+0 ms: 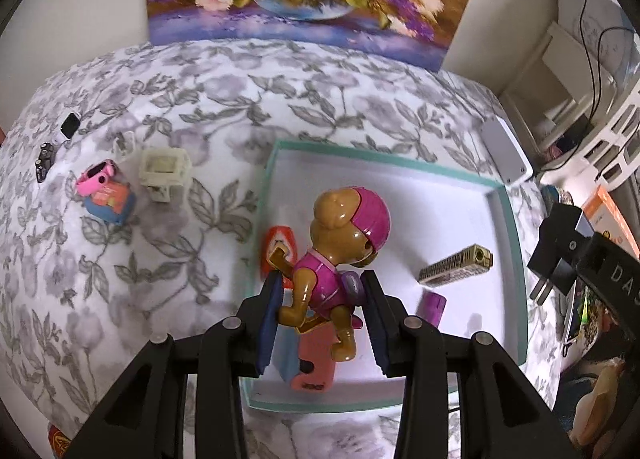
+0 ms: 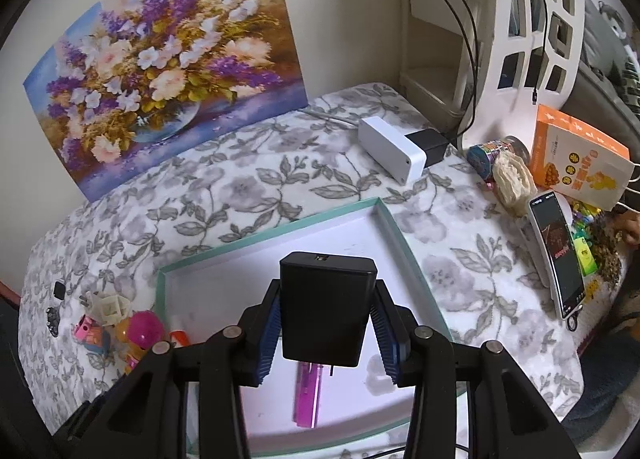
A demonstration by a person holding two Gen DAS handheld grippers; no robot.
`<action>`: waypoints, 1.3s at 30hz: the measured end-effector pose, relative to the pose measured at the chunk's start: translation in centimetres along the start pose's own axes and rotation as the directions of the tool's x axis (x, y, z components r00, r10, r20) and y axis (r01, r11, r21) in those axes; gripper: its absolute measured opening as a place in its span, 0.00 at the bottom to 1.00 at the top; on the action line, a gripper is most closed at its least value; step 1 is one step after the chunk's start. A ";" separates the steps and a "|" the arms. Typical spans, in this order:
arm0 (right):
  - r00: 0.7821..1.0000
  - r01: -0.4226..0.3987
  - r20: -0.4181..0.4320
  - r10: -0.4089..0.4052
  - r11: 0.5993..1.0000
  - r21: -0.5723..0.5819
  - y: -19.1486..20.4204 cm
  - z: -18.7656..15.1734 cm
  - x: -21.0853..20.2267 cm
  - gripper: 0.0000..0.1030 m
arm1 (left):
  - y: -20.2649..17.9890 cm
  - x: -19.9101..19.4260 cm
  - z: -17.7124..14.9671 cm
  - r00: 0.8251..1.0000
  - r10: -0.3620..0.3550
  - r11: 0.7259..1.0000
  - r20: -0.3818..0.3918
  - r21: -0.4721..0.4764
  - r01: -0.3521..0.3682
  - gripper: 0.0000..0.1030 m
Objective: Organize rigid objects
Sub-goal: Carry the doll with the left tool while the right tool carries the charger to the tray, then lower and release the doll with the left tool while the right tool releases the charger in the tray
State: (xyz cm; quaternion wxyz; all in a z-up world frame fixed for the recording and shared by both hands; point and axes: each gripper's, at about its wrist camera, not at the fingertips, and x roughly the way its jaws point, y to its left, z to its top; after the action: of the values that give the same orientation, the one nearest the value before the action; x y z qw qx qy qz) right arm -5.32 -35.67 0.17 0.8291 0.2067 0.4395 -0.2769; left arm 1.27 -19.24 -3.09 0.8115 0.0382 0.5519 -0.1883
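Note:
My left gripper [image 1: 322, 291] is shut on a brown toy dog figure [image 1: 340, 243] with a pink helmet and holds it over the left part of the teal-rimmed white tray [image 1: 516, 227]. A gold-and-black lighter [image 1: 456, 265] and a purple lighter [image 1: 432, 307] lie in the tray. My right gripper [image 2: 326, 323] is shut on a black plug adapter [image 2: 326, 311] above the tray [image 2: 404, 243]; the purple lighter [image 2: 306, 399] lies below it. The adapter [image 1: 560, 247] also shows at the right of the left wrist view.
On the floral cloth left of the tray lie a cream plastic piece [image 1: 162, 171], a pink toy on a blue block [image 1: 106, 191], a small black car [image 1: 44, 161] and a black square [image 1: 70, 125]. A white power brick [image 2: 390, 147], a phone [image 2: 558, 251] and an orange box [image 2: 576, 155] are at the right.

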 end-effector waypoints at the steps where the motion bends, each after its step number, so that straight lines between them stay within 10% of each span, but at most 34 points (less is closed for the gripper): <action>1: 1.000 0.006 -0.002 -0.006 1.000 0.003 -0.2 0.0 0.2 0.44 | -0.2 0.2 -0.1 1.000 0.003 1.000 -0.004 0.005 -0.002 0.40; 39: 0.955 -0.010 -0.295 0.021 0.999 0.038 -2.6 -2.9 9.1 0.44 | -1.1 4.1 -1.0 0.991 0.067 0.996 -0.119 0.065 -0.060 0.40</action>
State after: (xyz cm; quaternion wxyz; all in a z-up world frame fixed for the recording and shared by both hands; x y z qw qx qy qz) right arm -4.53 -38.50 -9.29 0.7525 0.2640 0.5515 -0.2445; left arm 1.29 -21.08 -7.11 0.7806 0.0917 0.5926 -0.1765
